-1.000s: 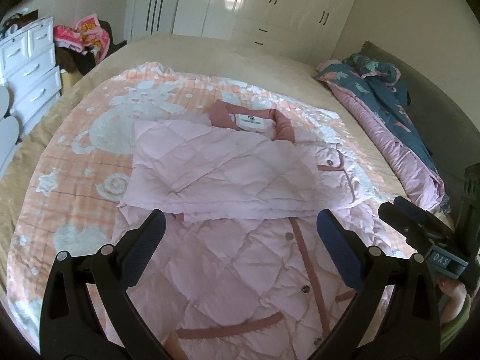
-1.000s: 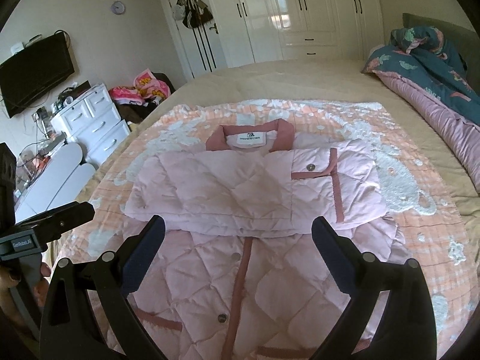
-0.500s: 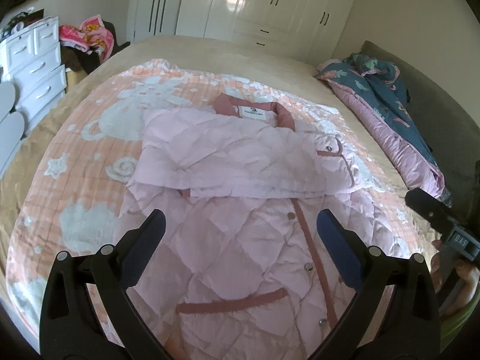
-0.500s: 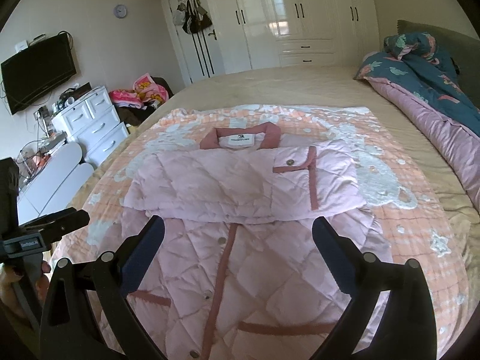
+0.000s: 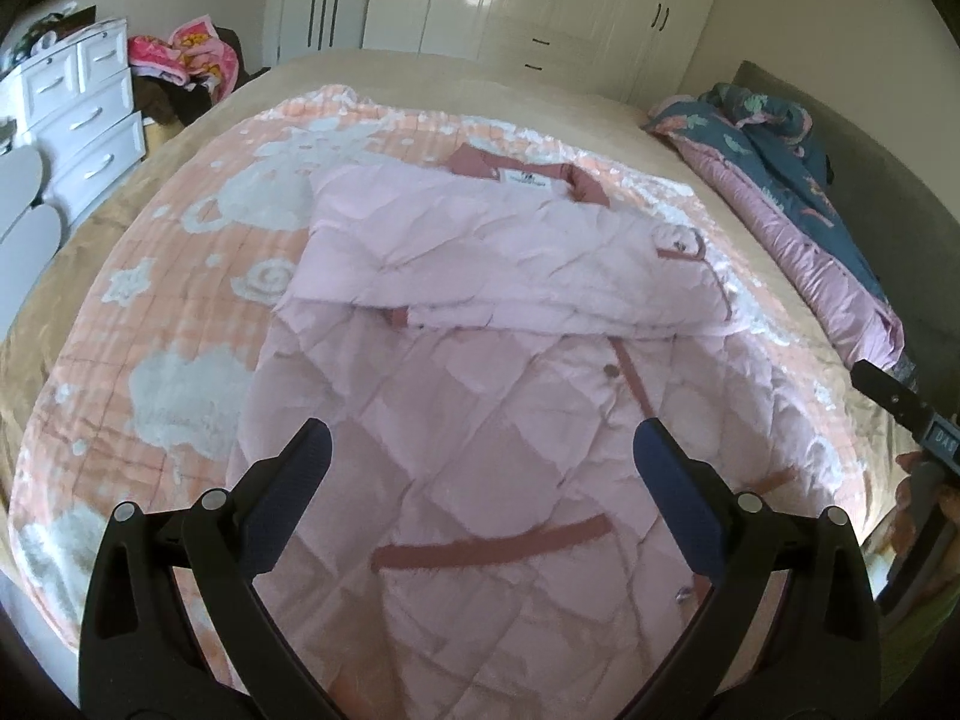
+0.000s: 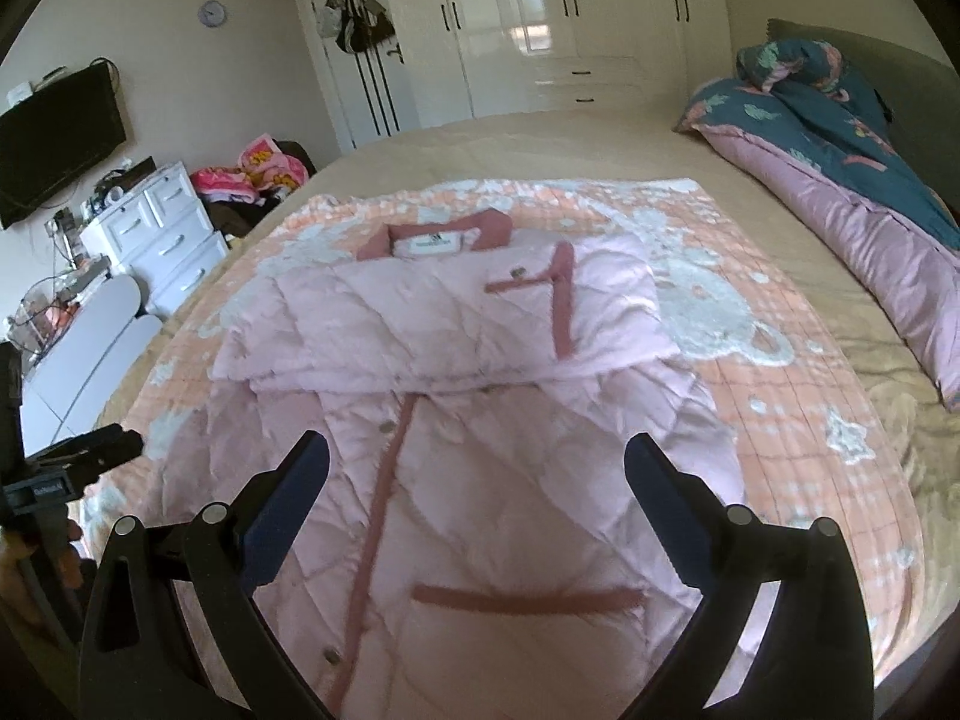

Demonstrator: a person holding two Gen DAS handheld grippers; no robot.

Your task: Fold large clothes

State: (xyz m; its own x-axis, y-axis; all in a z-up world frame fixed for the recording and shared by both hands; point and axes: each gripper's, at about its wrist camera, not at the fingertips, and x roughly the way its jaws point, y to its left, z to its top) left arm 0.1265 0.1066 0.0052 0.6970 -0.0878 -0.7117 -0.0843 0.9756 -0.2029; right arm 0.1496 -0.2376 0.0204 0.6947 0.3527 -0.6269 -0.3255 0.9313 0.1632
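Flat, pink coat (image 5: 480, 420) (sleeves folded) covers blanket (image 5: 180, 300).

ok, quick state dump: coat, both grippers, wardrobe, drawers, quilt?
pink quilted coat: flat on the bed, sleeves folded across the chest, lower body still unfolded
left gripper: open, holding nothing, above the coat's lower half
right gripper: open, holding nothing, above the coat's lower half
white wardrobe: doors shut
white drawer unit: drawers shut
teal and pink quilt: bunched along the bed's side
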